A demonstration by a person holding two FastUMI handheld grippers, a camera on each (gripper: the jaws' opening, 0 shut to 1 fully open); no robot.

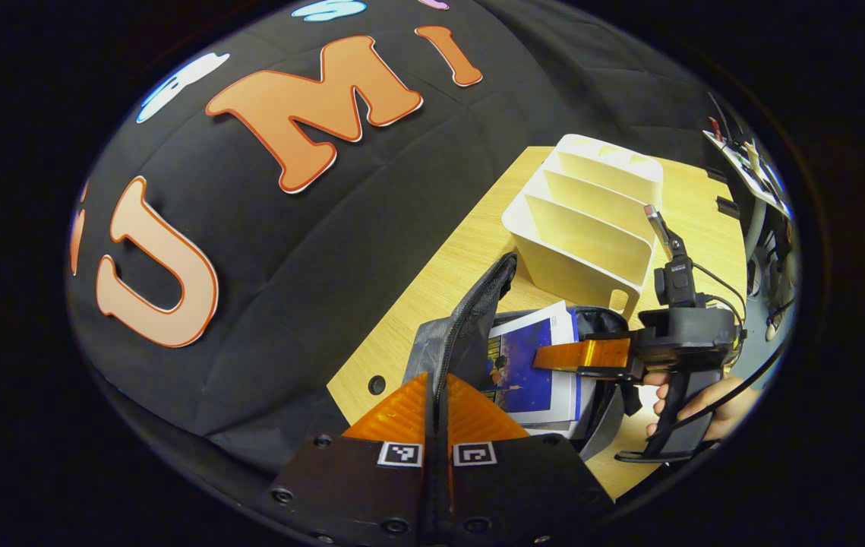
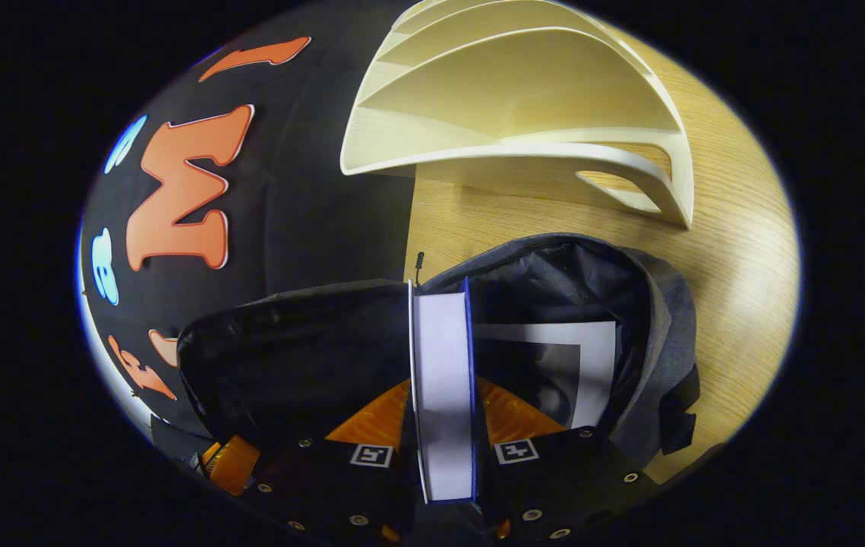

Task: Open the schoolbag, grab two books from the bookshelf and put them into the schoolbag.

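While the left gripper (image 1: 438,384) pinches the schoolbag's (image 1: 470,319) zippered rim and lifts it, the right gripper (image 2: 443,414) is clamped on a blue-edged book (image 2: 443,380), spine up, standing in the bag's open mouth. Another book (image 2: 554,365) already lies inside. The bag sits on the wooden tabletop (image 2: 728,251) near the edge by the wall, just beside the cream bookshelf (image 2: 523,99).

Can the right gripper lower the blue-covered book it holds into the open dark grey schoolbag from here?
Probably yes. The right gripper jaws clamp the blue-covered book right over the dark grey fabric schoolbag, whose mouth gapes. The left gripper pinches the bag's zipper edge, holding it open. Another book already inside leaves room.
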